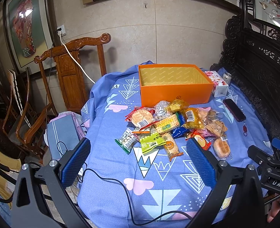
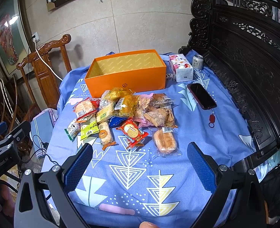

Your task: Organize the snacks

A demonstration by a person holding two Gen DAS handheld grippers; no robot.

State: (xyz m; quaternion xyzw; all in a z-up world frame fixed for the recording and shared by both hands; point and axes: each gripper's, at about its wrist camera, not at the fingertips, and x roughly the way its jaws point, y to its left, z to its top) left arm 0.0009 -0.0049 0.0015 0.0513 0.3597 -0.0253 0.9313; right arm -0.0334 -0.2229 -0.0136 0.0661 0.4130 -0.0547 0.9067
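Box: the orange box [image 2: 126,79] stood empty and open-topped at the far side of the blue cloth [image 2: 206,125], ready, we judged, to take the snacks.
Snacks: the heap of wrapped snacks [image 2: 124,114] lay just in front of it, none yet inside.
Grippers: we held the left gripper [image 1: 138,161] and right gripper [image 2: 140,163] short of the heap, fingers spread wide, holding nothing.
Bystanders: the phone [image 2: 201,96] lay apart at right.

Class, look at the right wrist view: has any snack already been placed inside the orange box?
No: the orange box shows only its bare yellow lining, and the snack pile lies on the cloth in front.
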